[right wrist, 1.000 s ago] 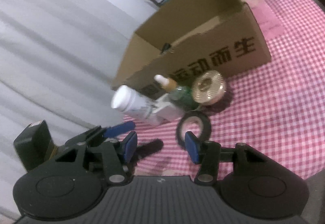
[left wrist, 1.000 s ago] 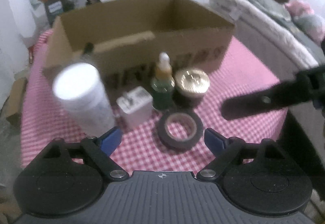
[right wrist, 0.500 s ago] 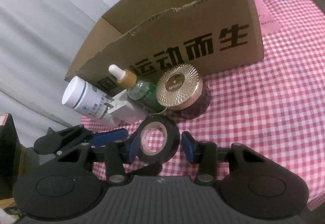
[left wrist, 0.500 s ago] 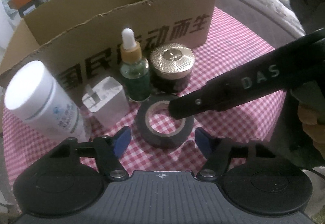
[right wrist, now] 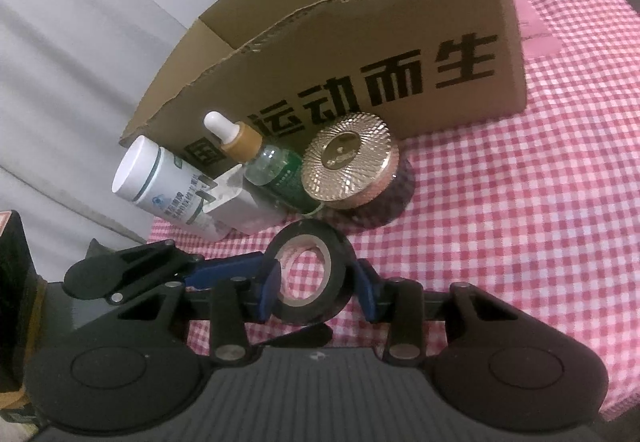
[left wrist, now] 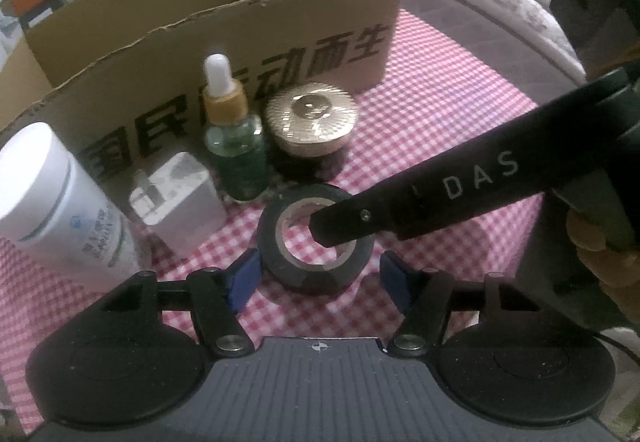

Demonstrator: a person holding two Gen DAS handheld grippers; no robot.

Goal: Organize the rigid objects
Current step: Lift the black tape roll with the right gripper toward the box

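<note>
Cardboard box (left wrist: pixel 224 25) sits on the checked tablecloth (right wrist: pixel 520 201); white bottle (left wrist: pixel 52 201), charger (left wrist: pixel 180 197), dropper bottle (left wrist: pixel 236 153) and gold-lidded jar (left wrist: pixel 312 121) line its front. Black tape roll (right wrist: pixel 310 278) lies just before them, right gripper (right wrist: pixel 316 284) closing, pads against its sides. Left gripper (left wrist: pixel 318 278) half-open astride it, left pad touching.

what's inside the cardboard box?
Nothing visible. The left wrist view shows only bare inner walls of the cardboard box; its front wall hides the floor and whatever lies there. The bottles, charger, jar and tape roll stand outside, in front of it.
</note>
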